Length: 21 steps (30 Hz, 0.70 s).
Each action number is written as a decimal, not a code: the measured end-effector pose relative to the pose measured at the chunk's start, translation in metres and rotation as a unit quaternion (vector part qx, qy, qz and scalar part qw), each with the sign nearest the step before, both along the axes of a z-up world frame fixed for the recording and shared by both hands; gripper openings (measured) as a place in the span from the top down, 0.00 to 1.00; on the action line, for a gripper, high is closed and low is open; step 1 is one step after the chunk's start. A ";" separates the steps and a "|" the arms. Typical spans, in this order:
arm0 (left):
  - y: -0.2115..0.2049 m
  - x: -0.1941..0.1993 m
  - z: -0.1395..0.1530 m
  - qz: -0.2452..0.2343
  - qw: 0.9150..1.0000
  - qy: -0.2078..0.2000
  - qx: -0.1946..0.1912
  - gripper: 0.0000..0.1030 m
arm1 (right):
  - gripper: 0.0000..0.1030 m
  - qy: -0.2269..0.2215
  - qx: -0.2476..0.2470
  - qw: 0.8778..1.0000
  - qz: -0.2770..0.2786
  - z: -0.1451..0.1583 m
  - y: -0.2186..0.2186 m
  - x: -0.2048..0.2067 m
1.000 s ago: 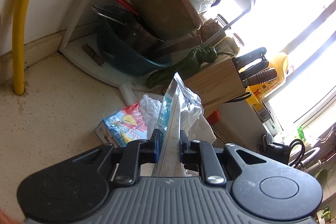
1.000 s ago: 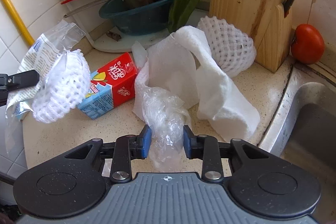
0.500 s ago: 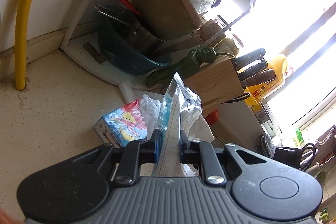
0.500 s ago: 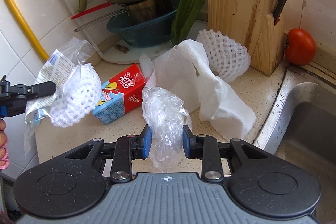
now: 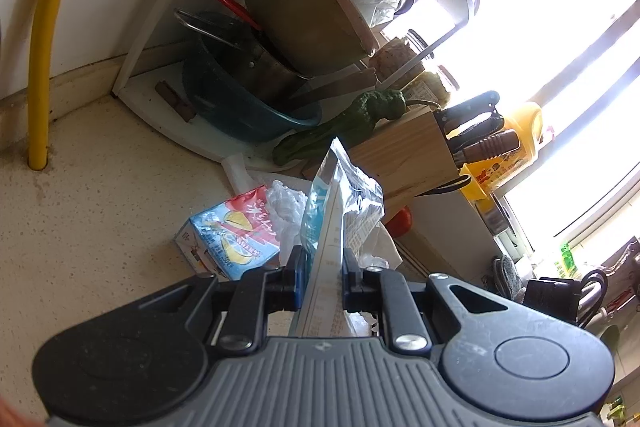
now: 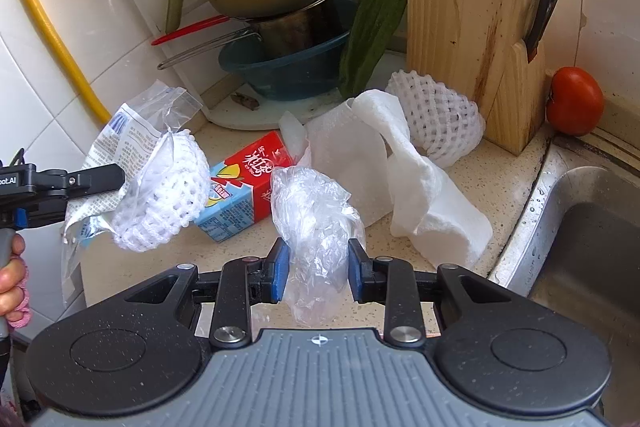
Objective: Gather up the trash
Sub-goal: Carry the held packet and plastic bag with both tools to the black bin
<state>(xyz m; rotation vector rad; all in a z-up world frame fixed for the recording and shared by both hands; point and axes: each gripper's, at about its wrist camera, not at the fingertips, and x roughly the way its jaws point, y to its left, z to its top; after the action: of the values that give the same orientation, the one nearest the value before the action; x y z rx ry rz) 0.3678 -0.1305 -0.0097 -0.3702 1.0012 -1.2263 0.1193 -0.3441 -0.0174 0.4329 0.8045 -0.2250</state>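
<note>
My left gripper (image 5: pixel 322 281) is shut on a clear printed plastic bag (image 5: pixel 332 223); in the right wrist view the bag (image 6: pixel 120 143) hangs at the left with a white foam net (image 6: pixel 160 195) inside it. My right gripper (image 6: pixel 318 267) is shut on a crumpled clear plastic wrap (image 6: pixel 316 223), lifted above the counter. On the counter lie a red and blue drink carton (image 6: pixel 246 187), a white paper towel (image 6: pixel 404 179) and a second foam net (image 6: pixel 436 123).
A wooden knife block (image 6: pixel 472 23) and a tomato (image 6: pixel 574 101) stand at the back right, the steel sink (image 6: pixel 584 251) at the right. A dish rack with a blue basin (image 6: pixel 288 67), pots and a green pepper (image 6: pixel 376 23) fills the corner. A yellow pipe (image 5: pixel 44 39) runs up the wall.
My right gripper has risen and drawn back with the plastic wrap, lifting it off the counter. My left gripper has shifted slightly, still holding the bag.
</note>
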 end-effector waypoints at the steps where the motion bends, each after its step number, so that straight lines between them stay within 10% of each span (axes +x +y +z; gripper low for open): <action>1: 0.001 0.000 0.001 0.001 1.000 -0.001 -0.001 0.88 | 0.64 -0.001 0.000 1.000 0.000 0.000 0.000 0.000; 21: 0.067 -0.044 0.034 0.081 0.996 -0.041 -0.002 0.88 | 0.63 -0.044 0.004 0.996 0.079 0.020 0.033 -0.002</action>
<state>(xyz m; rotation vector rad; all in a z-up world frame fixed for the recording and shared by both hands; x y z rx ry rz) 0.3242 -0.0634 0.0239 -0.3936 0.8811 -1.0886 0.1171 -0.3111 0.0026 0.3831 0.7500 -0.0556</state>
